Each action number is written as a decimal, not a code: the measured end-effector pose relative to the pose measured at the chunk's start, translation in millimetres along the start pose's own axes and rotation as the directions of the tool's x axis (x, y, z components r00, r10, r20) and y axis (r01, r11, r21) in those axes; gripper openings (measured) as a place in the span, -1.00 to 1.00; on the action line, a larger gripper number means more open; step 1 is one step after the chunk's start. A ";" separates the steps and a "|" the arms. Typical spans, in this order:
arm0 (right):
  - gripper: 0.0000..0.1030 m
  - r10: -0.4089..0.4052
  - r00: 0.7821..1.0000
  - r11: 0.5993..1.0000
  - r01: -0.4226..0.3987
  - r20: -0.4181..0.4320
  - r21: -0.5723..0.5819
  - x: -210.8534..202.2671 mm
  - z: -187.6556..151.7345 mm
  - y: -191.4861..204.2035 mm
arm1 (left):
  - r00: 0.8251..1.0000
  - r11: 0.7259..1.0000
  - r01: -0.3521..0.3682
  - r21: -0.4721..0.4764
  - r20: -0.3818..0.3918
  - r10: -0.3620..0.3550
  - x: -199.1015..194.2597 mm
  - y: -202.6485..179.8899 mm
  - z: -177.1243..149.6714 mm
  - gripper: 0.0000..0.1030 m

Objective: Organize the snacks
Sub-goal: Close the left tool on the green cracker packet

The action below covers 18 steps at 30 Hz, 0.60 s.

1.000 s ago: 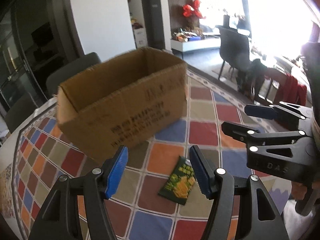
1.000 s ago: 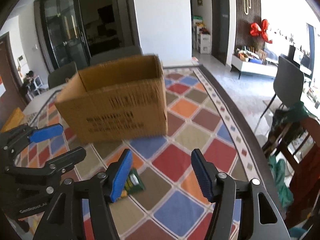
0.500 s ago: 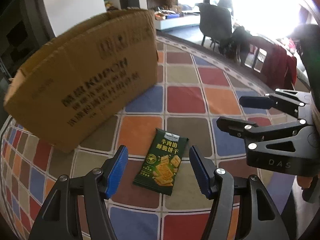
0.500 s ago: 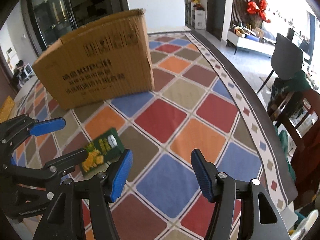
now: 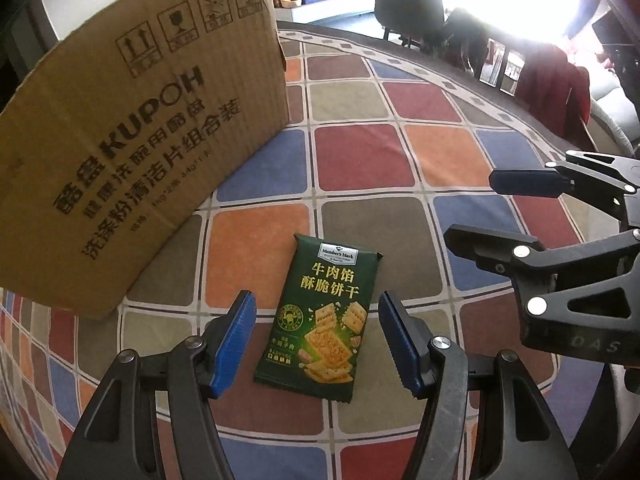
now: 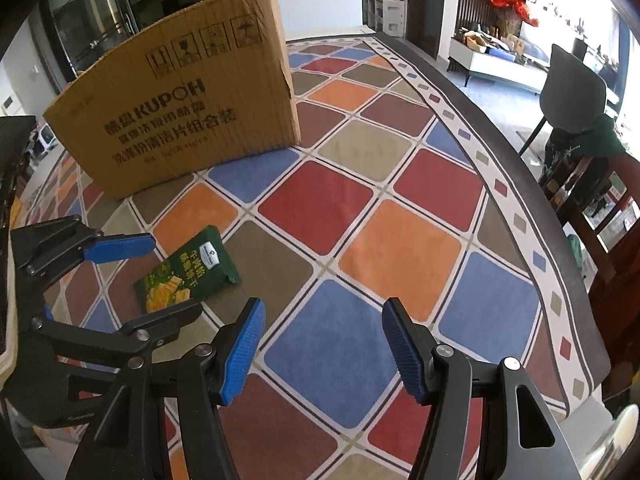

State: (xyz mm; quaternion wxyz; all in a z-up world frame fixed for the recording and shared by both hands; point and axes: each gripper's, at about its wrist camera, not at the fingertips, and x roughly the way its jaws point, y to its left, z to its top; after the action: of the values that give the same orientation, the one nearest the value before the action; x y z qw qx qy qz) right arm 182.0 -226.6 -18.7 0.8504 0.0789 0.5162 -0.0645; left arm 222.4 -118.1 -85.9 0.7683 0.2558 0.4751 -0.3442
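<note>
A dark green cracker packet (image 5: 326,314) lies flat on the checkered tablecloth; it also shows in the right wrist view (image 6: 188,276). My left gripper (image 5: 316,334) is open, low over the cloth, with the packet's near end between its blue pads. My right gripper (image 6: 322,346) is open and empty to the right of the packet, over a blue square. A brown cardboard box (image 5: 132,140) stands behind the packet, at the back left; it shows in the right wrist view (image 6: 188,108) too. Its inside is hidden.
The multicoloured checkered tablecloth (image 6: 400,248) covers a round table whose edge curves along the right. Dark chairs (image 6: 572,92) and a chair with red cloth (image 5: 556,92) stand beyond the table's right edge.
Both grippers have come down and forward toward the table. The left gripper has closed in on the packet, which now lies between its open pads. The box looms larger.
</note>
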 end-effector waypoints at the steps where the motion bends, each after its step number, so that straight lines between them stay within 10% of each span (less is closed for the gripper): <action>1: 0.20 -0.002 1.000 1.000 0.002 -0.002 0.001 0.6 0.0 -0.2 | 1.000 1.000 0.000 0.002 -0.001 0.000 0.9 0.0 0.7 0.22; 18: 0.20 0.000 1.000 1.000 0.000 -0.015 0.021 3.6 -1.2 -3.7 | 1.000 0.996 0.022 -0.088 0.014 -0.021 5.9 3.7 0.5 -0.15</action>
State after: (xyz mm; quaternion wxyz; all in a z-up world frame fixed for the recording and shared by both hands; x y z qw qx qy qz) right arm 181.9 -230.1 -22.7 0.8457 0.0883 0.5218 -0.0695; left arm 227.4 -117.8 -90.8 0.7782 0.2143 0.4877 -0.3325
